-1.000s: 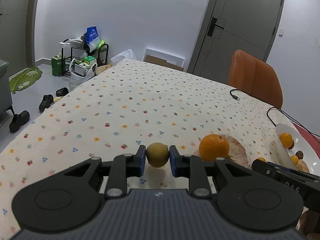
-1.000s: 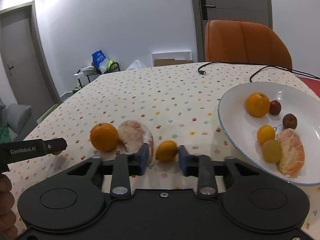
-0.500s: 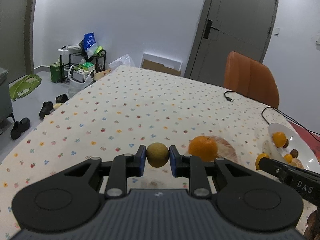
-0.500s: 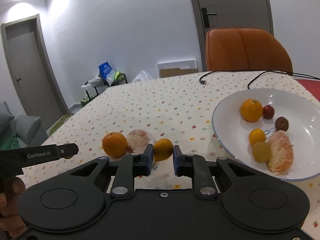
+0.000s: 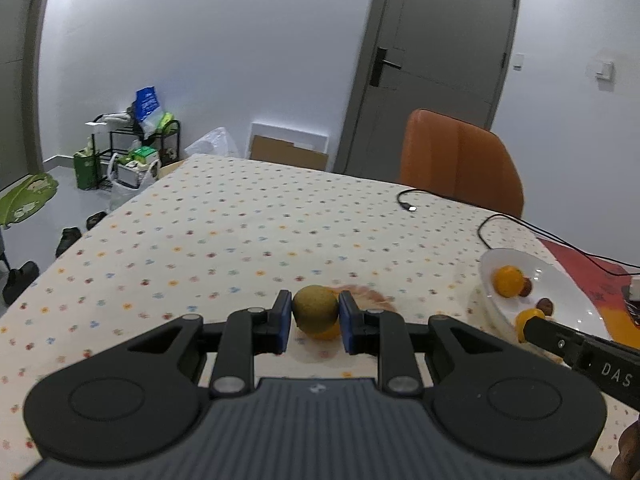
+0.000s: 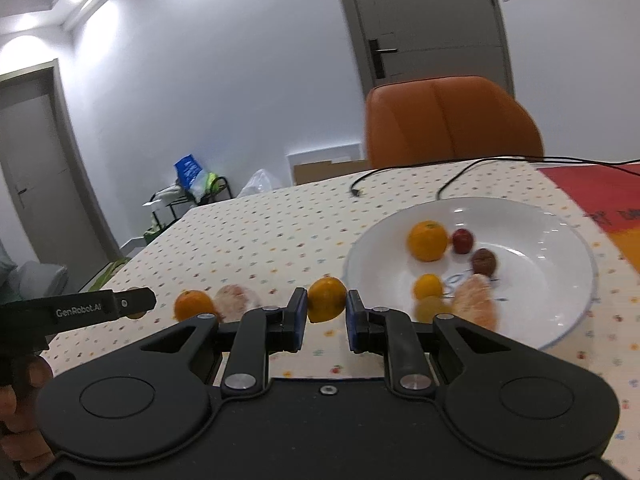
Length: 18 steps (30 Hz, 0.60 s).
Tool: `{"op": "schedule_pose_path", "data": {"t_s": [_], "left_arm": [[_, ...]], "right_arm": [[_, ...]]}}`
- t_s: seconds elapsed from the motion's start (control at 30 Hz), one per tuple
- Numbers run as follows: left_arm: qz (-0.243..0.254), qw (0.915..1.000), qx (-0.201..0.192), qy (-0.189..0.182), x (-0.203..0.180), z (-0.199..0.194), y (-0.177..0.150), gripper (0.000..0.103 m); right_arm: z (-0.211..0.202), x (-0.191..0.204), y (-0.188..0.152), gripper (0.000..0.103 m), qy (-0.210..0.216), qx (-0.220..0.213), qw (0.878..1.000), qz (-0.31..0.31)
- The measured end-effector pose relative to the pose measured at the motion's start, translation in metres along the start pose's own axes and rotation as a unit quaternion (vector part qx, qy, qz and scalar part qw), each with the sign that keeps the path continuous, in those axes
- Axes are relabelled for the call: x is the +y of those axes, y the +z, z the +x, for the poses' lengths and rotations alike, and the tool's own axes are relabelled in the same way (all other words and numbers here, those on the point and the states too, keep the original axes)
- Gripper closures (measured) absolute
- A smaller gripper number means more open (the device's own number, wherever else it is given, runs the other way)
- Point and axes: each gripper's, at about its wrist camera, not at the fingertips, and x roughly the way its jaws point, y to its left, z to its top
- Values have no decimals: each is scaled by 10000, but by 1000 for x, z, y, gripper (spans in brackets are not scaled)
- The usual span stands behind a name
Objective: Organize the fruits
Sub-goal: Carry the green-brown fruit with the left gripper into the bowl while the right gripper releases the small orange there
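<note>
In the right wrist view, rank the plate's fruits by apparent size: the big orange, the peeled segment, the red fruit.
1. Peeled segment and big orange: too alike to rank; the segment sits nearer the camera.
2. Red fruit: clearly smallest.

A glossy white plate [image 6: 560,320] sits on matt, flower-printed cloth [image 5: 240,232].

Home dining room.
Shown by a table [image 5: 240,232] under a flower-dotted cloth ahead of the fingers, an orange padded chair [image 6: 452,120] at its far side, a grey door [image 5: 436,64] behind, and left of the fingers a cluttered rack [image 5: 132,148] and shoes [image 5: 20,280] on the floor.
</note>
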Motion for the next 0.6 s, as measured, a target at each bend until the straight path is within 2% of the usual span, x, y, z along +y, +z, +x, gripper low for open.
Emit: {"op": "schedule_pose_path", "data": {"t_s": [0.6], "left_arm": [[503,9977,14,-457,-72,9,-2,79]], "right_arm": [[-31,-60,3,84,-440,-311,9980,343]]}}
